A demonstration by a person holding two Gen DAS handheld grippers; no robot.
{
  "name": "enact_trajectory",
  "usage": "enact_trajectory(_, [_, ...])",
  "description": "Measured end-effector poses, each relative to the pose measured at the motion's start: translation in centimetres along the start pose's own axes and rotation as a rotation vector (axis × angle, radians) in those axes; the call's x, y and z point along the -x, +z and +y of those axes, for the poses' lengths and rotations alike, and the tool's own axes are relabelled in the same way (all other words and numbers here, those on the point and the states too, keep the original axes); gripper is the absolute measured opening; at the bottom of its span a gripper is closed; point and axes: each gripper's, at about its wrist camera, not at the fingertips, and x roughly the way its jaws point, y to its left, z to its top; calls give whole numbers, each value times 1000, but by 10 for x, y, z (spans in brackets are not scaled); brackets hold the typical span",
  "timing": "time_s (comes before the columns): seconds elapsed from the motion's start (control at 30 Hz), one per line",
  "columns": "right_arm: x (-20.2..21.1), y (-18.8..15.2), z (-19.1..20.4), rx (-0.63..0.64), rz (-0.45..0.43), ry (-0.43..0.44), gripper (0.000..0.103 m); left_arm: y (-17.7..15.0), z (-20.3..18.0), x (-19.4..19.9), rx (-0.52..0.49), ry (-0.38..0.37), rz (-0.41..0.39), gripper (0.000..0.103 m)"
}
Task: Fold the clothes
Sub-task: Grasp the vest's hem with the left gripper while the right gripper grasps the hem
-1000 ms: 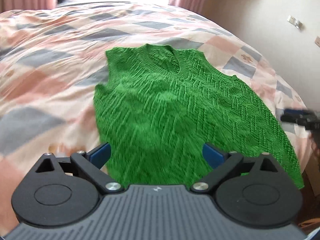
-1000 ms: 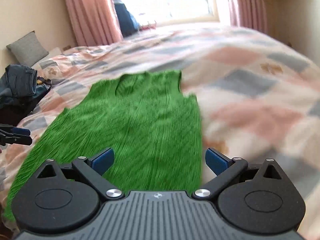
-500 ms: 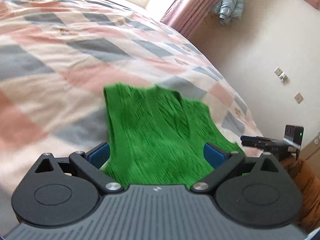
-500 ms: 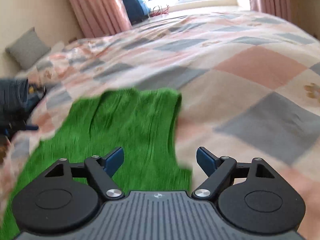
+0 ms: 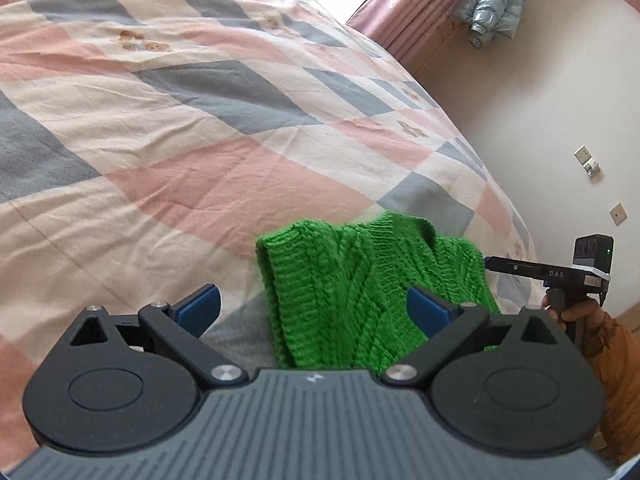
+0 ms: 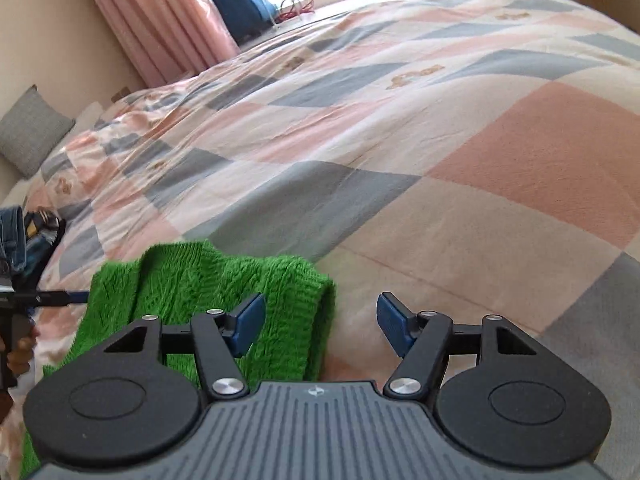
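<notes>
Both claws are gaping, holding nothing: the left gripper is hanging over the vest's left shoulder, its right pad in front of the knit; the right gripper is hanging over the other shoulder, its left pad in front of the wool. One green vest is lying flat on the bed, neck end pointing up the quilt. Judging by this, the step in hand is taking the shoulders; doing it well means lowering each gripper so one finger is sliding under the edge, pinching both layers, matching heights, and lifting together so the knit is not stretching. Count: two grippers, one vest, one bed, one grey cushion.
</notes>
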Motion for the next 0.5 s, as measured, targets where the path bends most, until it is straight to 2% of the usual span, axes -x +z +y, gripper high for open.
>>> enact_trajectory(0.07, [-6,3,-2,-21,-5,22,66,3,4,-9,18,-1,5,98])
enact_trajectory(0.17, [-17,6,-1,-32,3,39,59,6,5,-22,24,11,16,98])
enact_trajectory(0.23, [-23,6,2,-32,15,41,47,7,2,-28,6,23,15,98])
enact_trajectory(0.27, [-25,5,5,-24,18,34,44,7,-1,-29,-7,28,10,96])
enact_trajectory(0.3, [-26,2,8,-7,17,25,30,7,-5,-29,-22,32,4,93])
enact_trajectory(0.33, [-24,0,10,13,13,24,17,7,-8,-29,-37,36,-2,75])
enact_trajectory(0.37, [-18,-2,12,24,0,26,12,7,-12,-29,-52,40,-8,39])
enact_trajectory(0.43, [-5,-6,16,43,-27,32,9,6,-20,-25,-84,41,-17,12])
enact_trajectory(0.47, [5,-7,18,41,-50,44,9,5,-24,-22,-103,36,-18,7])
enact_trajectory(0.5, [16,-8,20,42,-73,58,9,3,-30,-14,-124,33,-32,7])
